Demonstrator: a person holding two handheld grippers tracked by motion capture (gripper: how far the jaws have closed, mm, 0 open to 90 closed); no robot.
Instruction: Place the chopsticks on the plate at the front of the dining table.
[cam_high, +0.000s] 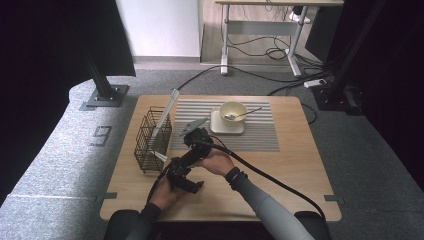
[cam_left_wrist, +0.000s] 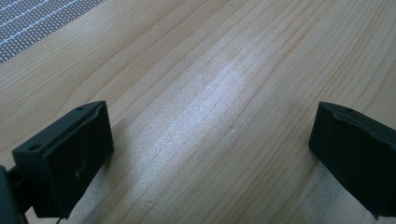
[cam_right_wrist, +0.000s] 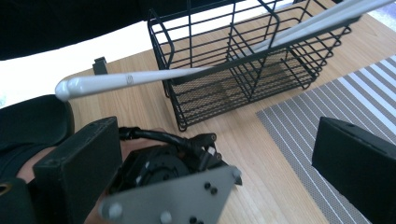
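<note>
A black wire basket (cam_high: 151, 140) (cam_right_wrist: 243, 70) stands on the left of the wooden table (cam_high: 280, 170). A long white utensil (cam_high: 165, 114) (cam_right_wrist: 140, 77) leans in it, its lower end poking out through the near side. My right gripper (cam_high: 191, 137) (cam_right_wrist: 219, 135) hovers just right of the basket, open, with nothing between its jaws. Below it, my left gripper (cam_high: 187, 183) (cam_left_wrist: 210, 135) is held low over bare wood near the table's front, open and empty. The left gripper's body and a grey plate (cam_right_wrist: 177, 196) lie under the right gripper's jaws.
A grey striped placemat (cam_high: 250, 135) (cam_right_wrist: 327, 140) covers the table's far middle. On it a cream bowl (cam_high: 233, 111) with a spoon (cam_high: 247, 113) sits on a square plate (cam_high: 220, 128). Cables and desk legs (cam_high: 225, 45) lie on the floor beyond.
</note>
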